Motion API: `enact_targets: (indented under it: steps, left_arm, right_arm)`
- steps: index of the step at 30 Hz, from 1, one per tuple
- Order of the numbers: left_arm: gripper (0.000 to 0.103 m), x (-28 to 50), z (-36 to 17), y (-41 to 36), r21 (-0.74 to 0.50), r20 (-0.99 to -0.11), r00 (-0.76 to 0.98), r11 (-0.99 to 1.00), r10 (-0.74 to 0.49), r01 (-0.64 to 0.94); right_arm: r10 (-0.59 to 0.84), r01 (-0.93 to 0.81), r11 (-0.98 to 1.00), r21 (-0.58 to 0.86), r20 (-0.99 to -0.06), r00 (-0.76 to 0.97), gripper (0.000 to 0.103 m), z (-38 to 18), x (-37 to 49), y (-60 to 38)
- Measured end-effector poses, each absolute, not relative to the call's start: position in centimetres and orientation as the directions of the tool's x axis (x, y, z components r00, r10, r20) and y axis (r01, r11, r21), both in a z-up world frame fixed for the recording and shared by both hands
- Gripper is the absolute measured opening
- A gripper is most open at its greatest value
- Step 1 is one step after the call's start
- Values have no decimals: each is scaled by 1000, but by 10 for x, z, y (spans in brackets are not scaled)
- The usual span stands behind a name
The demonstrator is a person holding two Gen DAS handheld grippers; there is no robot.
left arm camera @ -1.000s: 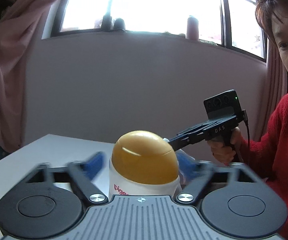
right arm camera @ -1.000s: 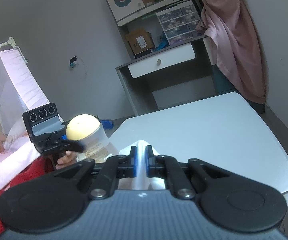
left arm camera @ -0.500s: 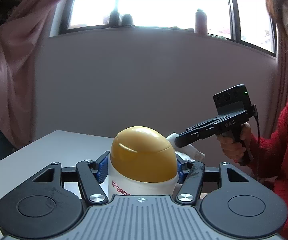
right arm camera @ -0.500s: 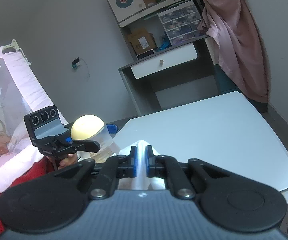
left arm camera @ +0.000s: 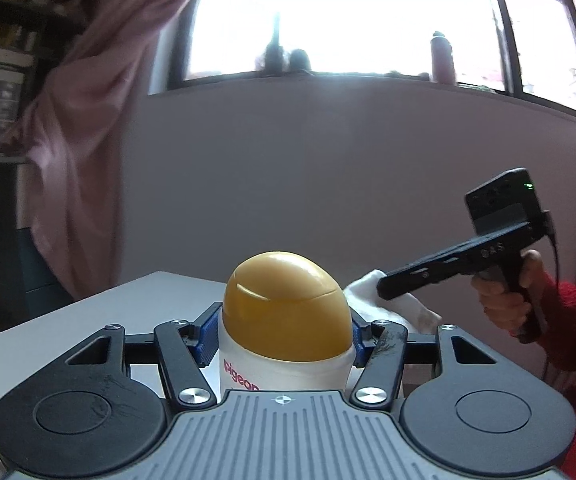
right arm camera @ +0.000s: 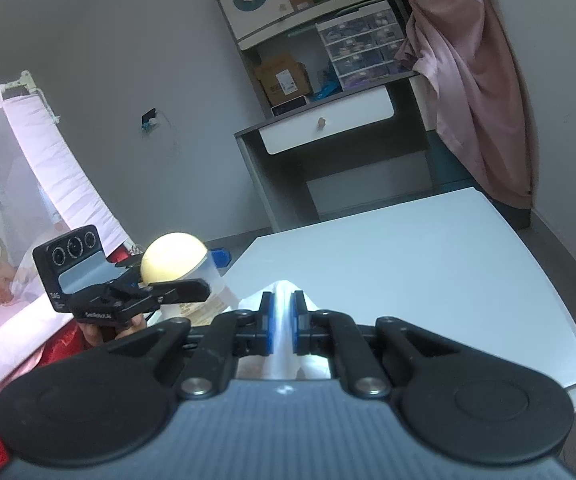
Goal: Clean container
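Where table point(right arm camera: 427, 264) ends, open floor point(right arm camera: 559, 236).

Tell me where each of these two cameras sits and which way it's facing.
Left wrist: on the left hand-held gripper, looking along its fingers toward the window; it is shut on the white bottle with amber domed cap, and the person's right hand shows.
Right wrist: on the right hand-held gripper, facing the white table and shelves; it is shut on the white wipe cloth.
Shared: bottle, cloth, table, and each view shows the other hand-held gripper.
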State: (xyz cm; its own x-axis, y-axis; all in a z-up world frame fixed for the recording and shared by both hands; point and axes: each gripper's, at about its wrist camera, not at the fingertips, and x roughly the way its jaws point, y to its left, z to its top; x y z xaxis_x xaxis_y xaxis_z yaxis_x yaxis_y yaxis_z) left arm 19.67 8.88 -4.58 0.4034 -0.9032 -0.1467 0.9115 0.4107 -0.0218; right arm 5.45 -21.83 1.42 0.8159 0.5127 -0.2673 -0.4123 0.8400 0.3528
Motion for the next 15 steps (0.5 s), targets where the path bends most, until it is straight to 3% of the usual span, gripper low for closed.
enact_targets:
  steps: [15]
  left_arm:
    - [56,162,-25,70,-56,-178,665,682,-726,729]
  right_arm:
    - [520,-420,835,355,-261,813,8,14,50,-220]
